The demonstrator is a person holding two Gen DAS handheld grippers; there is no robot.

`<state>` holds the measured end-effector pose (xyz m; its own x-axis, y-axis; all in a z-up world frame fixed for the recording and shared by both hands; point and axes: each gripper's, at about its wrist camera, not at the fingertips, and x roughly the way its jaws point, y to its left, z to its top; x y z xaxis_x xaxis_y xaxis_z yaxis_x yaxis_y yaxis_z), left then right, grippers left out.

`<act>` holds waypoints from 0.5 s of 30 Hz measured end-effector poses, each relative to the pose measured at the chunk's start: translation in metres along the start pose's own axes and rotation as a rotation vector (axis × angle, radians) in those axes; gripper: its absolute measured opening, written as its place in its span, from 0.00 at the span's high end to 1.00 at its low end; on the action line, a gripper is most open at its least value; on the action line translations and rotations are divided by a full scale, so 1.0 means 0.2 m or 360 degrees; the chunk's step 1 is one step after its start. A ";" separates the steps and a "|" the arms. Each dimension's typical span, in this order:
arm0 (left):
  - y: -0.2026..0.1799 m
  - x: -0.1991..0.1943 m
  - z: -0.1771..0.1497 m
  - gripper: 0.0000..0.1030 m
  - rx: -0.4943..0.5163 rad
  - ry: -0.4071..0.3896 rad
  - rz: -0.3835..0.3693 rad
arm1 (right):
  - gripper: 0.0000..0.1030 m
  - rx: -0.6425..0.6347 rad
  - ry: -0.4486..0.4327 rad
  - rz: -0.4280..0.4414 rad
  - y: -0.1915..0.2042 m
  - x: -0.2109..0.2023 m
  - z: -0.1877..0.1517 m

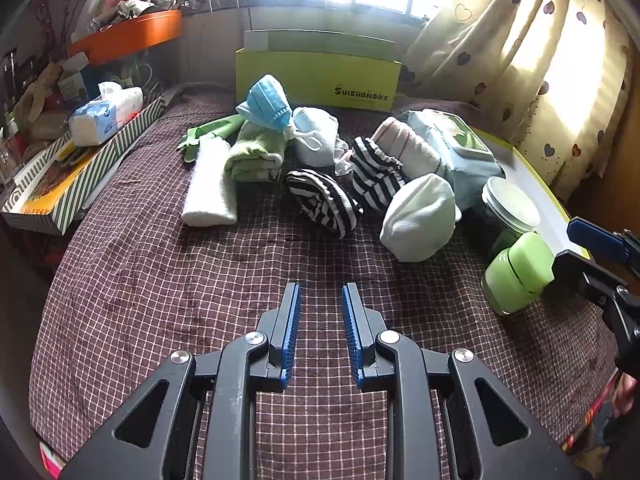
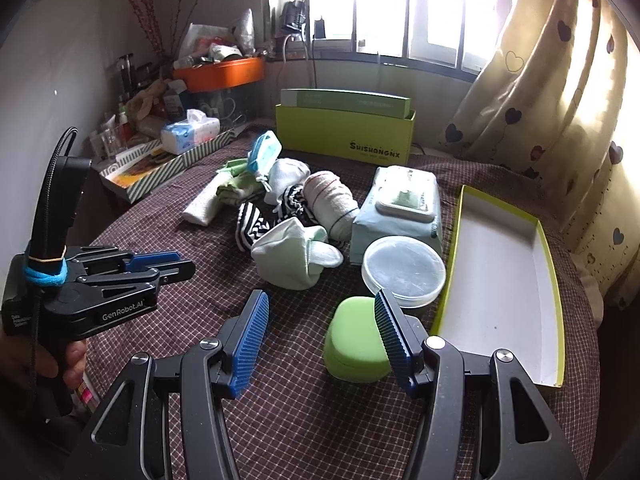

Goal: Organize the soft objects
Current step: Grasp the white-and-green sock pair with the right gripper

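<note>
checked cloth (image 1: 160, 300) covered the bed. my left gripper (image 1: 320, 300) hung narrow and empty, short of the soft pile (image 1: 320, 168). nearest was the pale sock (image 2: 296, 256), ahead and just left of my right gripper (image 2: 320, 308), which gaped wide, holding nothing, beside the green case (image 2: 352, 340).
</note>
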<state>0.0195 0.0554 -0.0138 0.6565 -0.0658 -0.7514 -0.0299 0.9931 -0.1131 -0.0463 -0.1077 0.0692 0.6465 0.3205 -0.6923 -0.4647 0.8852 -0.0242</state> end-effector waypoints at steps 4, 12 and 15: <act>0.02 0.01 0.00 0.78 -0.0012 0.0006 0.0003 | 0.46 -0.0017 0.0008 0.0015 0.02 0.03 0.02; 0.09 0.03 0.01 0.78 -0.0046 0.0000 -0.0006 | 0.46 -0.0039 0.0035 0.0041 0.06 0.12 0.07; 0.12 0.03 0.03 0.78 -0.0069 -0.0010 -0.0020 | 0.46 -0.0051 0.0045 0.0035 0.08 0.15 0.09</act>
<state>0.0265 0.0794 -0.0173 0.6617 -0.0774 -0.7458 -0.0543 0.9871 -0.1506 -0.0234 -0.0783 0.0607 0.6187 0.3298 -0.7130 -0.4982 0.8665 -0.0315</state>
